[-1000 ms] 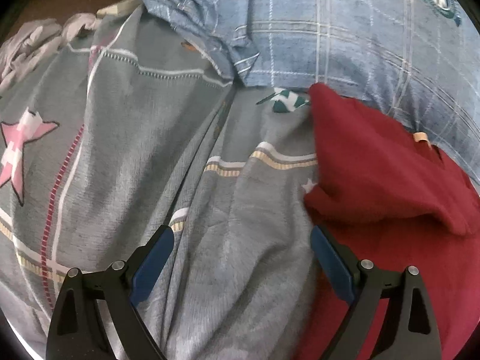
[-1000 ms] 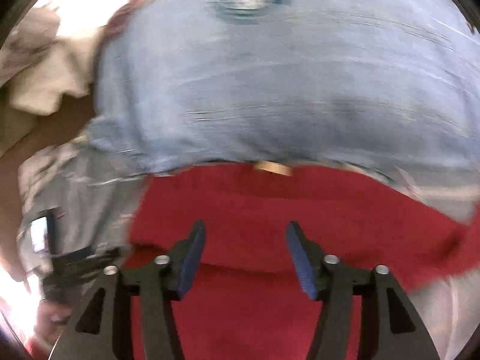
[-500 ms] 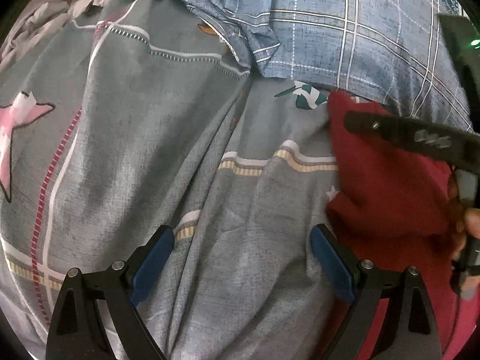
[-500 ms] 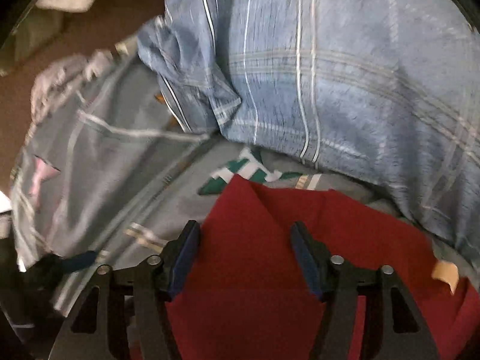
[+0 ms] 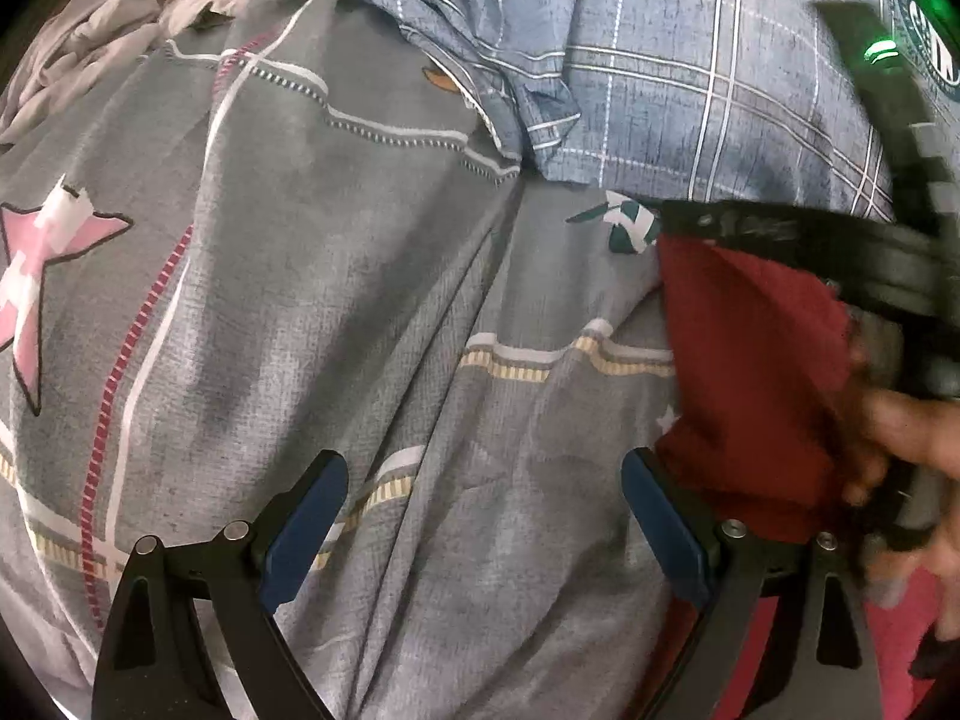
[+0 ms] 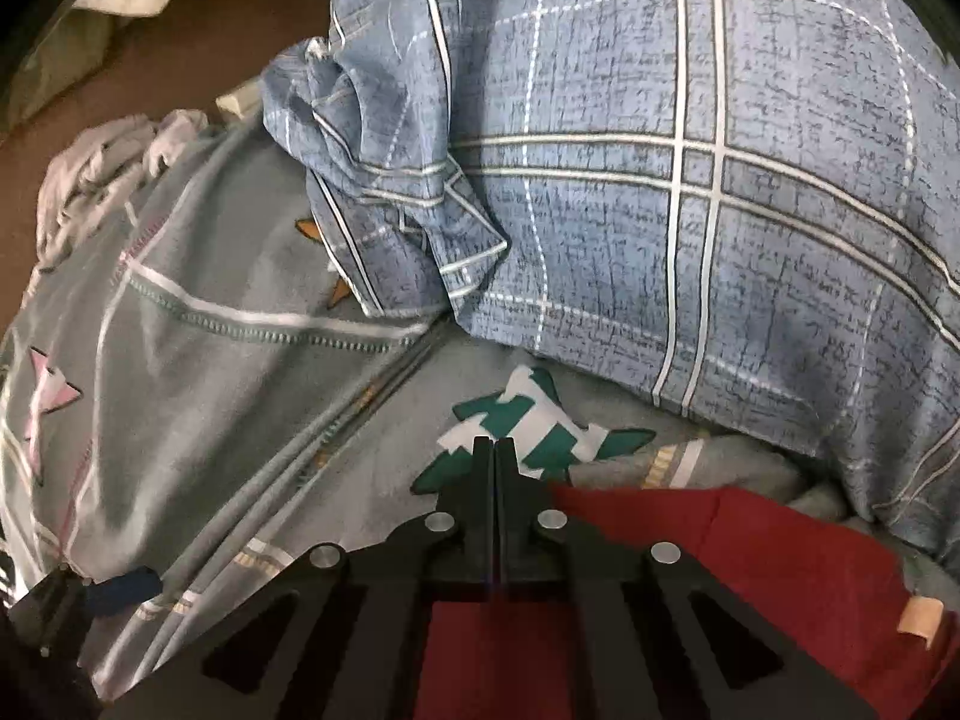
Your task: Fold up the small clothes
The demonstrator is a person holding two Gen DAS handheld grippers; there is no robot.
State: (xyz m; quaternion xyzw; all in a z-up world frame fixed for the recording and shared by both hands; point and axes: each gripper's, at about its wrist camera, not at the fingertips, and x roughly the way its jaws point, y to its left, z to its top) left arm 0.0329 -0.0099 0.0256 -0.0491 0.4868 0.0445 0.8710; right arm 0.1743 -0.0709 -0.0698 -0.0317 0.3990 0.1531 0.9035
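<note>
Red garment (image 6: 798, 564): corner pinched by right gripper (image 6: 495, 450), jaws just closed | left gripper (image 5: 480, 516): spread, empty | fold: barely begun

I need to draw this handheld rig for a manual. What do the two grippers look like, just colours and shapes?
Left gripper: two black skeletal fingers with triangular cut-outs, silver pivot pins and blue pads. Right gripper: the same black linkage and silver pins; seen from the left wrist, its body carries a green light. No sleeve shows.

The right gripper (image 6: 495, 456) is hiding the red garment's (image 6: 798, 564) corner; whether cloth is being pinched between its closed jaws is unclear.
</note>
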